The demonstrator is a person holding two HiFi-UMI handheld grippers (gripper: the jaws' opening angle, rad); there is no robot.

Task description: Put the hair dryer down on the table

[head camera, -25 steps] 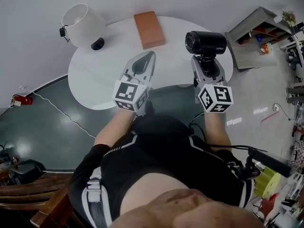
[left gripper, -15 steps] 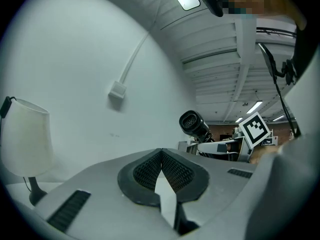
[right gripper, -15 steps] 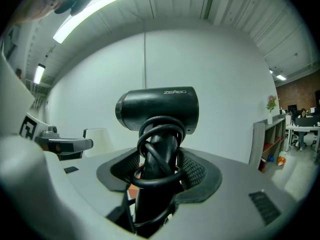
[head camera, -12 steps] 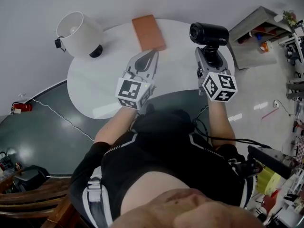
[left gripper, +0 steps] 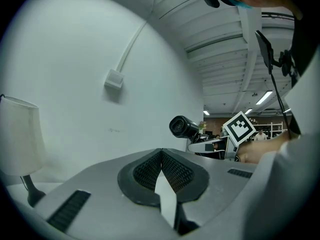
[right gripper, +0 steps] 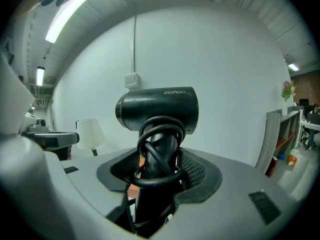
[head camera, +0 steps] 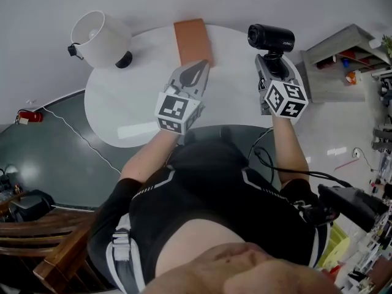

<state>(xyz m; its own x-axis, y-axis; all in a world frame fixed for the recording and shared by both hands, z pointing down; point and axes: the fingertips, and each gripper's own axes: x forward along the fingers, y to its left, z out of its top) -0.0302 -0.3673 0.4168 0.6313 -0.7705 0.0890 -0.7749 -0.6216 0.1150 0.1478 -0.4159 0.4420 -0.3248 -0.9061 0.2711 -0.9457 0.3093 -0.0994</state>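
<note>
A black hair dryer (head camera: 271,37) (right gripper: 157,109) stands upright in my right gripper (head camera: 274,63) (right gripper: 159,174), whose jaws are shut on its handle, with the black cord looped round that handle. It hangs over the right part of the round white table (head camera: 141,109). The dryer (left gripper: 184,127) also shows in the left gripper view, off to the right. My left gripper (head camera: 195,73) (left gripper: 161,170) is shut with nothing in it, its pads meeting at the tip, and it points over the table's middle toward the orange-brown box (head camera: 192,40).
A white table lamp (head camera: 98,37) (left gripper: 17,144) (right gripper: 90,134) stands at the table's far left. A grey shelf unit (head camera: 337,60) (right gripper: 280,134) is to the right of the table. A cable (head camera: 79,139) runs over the dark floor on the left. A white wall is behind the table.
Both grippers have moved forward over the table, away from my body. The hair dryer travelled with the right one and stays upright in it.
</note>
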